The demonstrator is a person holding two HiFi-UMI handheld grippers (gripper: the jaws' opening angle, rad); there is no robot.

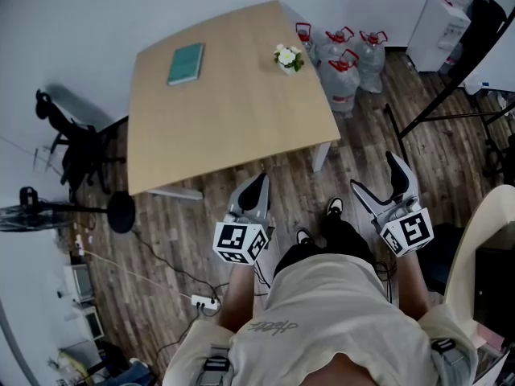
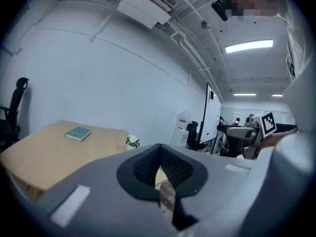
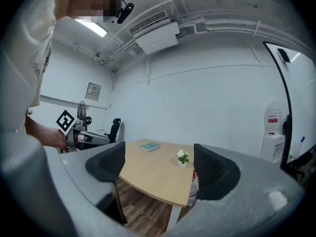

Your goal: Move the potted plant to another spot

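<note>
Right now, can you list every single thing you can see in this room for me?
table: one, light wood, middle of room
book: one, teal, on table's far left
potted plant: one, white flowers and pot, table's far right corner
water jugs: four, clear, red handles, floor right of table
water dispenser: one, white, far right
office chair: one, black, left of table
power strip: one, white, floor near person
left gripper: one, grey, jaws together, empty
right gripper: one, grey, jaws apart, empty
</note>
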